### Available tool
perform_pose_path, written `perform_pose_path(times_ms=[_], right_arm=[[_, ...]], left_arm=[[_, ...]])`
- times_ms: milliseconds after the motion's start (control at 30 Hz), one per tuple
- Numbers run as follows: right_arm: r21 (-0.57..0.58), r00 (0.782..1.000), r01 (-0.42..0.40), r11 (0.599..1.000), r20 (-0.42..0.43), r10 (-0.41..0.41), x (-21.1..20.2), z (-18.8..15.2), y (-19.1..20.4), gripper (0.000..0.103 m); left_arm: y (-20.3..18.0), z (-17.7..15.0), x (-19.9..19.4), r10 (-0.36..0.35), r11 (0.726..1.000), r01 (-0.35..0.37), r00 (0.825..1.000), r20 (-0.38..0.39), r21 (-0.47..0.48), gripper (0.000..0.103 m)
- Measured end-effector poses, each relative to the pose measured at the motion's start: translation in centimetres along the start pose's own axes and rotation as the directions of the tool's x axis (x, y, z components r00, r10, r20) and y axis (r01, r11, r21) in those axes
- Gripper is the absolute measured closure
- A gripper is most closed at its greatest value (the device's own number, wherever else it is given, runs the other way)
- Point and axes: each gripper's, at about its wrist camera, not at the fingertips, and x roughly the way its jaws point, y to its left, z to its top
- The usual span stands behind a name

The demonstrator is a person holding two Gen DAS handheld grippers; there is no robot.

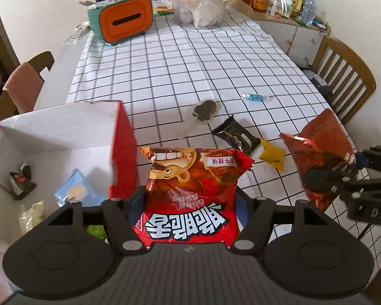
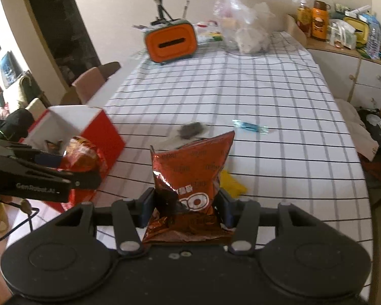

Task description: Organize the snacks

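Note:
My left gripper (image 1: pixel 189 200) is shut on a red cartoon snack bag (image 1: pixel 190 172), held in the air beside the open red box (image 1: pixel 124 137). The box's white inside holds a dark wrapper (image 1: pixel 21 180), a blue packet (image 1: pixel 76 190) and other small packs. My right gripper (image 2: pixel 186 203) is shut on a red-brown foil snack bag (image 2: pixel 193 162), lifted over the checked tablecloth (image 2: pixel 241 89). In the right wrist view the left gripper (image 2: pixel 81 167) and its red bag (image 2: pixel 83 157) hang in front of the red box (image 2: pixel 101 137). In the left wrist view the right gripper (image 1: pixel 343 178) grips the foil bag (image 1: pixel 317 139).
On the cloth lie a black wrapper (image 1: pixel 236 137), a yellow packet (image 1: pixel 271 156), a brown sweet in clear wrap (image 1: pixel 205 109) and a blue candy (image 1: pixel 254 97). An orange tissue box (image 1: pixel 124 20) and a plastic bag (image 1: pixel 200 2) stand at the far end. Chairs flank the table.

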Motion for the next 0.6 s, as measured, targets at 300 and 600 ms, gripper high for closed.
perform_pose_path(times_ms=[300, 600], right_arm=[[-0.068, 0.999, -0.045, 0.997, 0.019, 0.047, 0.4, 1.2, 7.3, 0.053], [-0.020, 0.999, 0.026, 0.999, 0.045, -0.025, 0.3, 1.8, 8.6, 0.053]], left_arm=[[5.7, -0.9, -3.8, -0.009, 0.999, 0.012, 0.997, 0.081, -0.037, 0.036], [8.3, -3.8, -4.4, -0.080, 0.997, 0.077, 0.993, 0.083, 0.031, 0.042]])
